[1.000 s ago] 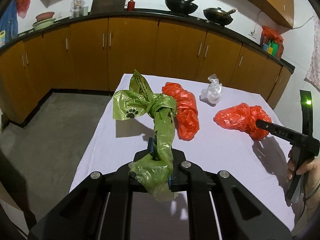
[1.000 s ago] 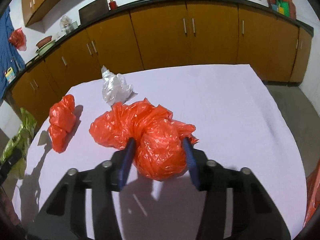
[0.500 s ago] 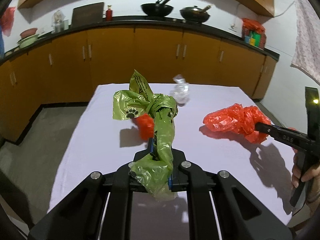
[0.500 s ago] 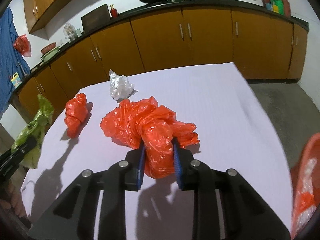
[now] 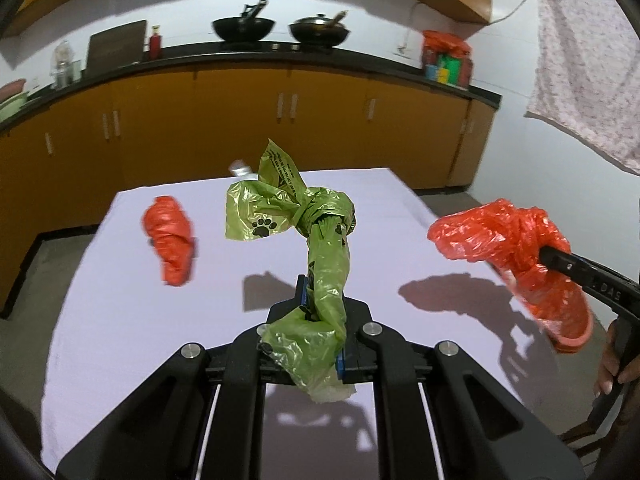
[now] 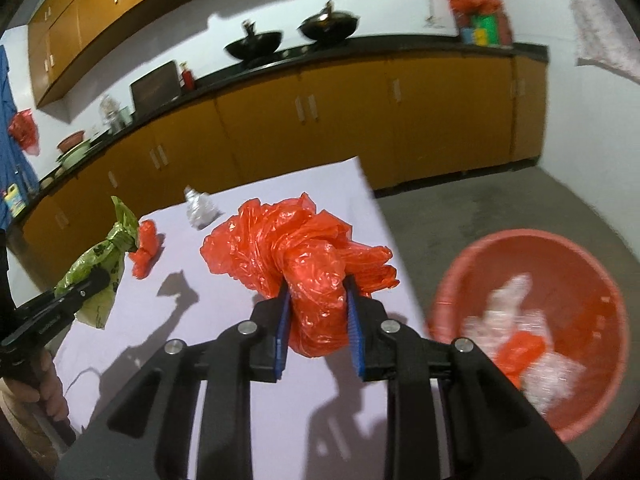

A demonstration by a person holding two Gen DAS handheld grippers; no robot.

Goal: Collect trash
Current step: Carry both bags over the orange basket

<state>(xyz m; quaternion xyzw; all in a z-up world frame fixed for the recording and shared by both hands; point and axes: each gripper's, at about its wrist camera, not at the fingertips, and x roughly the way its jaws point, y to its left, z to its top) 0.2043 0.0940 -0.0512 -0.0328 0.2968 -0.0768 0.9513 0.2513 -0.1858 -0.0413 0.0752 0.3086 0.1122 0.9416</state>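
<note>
Two black woks (image 5: 280, 28) sit on the dark counter (image 5: 240, 58) above orange cabinets (image 5: 240, 128).

A home kitchen. Orange-brown base cabinets (image 5: 280, 128) under a black countertop (image 5: 240, 58), matching wall cupboards (image 6: 100, 12) above. Two dark woks (image 5: 244, 28) on the cooktop, bowls (image 6: 72, 148) and a red bottle (image 5: 156, 42) along the counter, cloth-covered table (image 5: 120, 320) in the middle.

Left gripper (image 5: 322, 304): clamped on knotted green bag (image 5: 316, 248) with paw print, held above white table (image 5: 120, 320). Right gripper (image 5: 548, 256), far right: closed on crumpled red bag (image 5: 500, 236), off the table. Second red bag (image 5: 170, 240): lying on table, left. Counter behind: two woks (image 5: 244, 28), orange cabinets (image 5: 240, 128).
</note>
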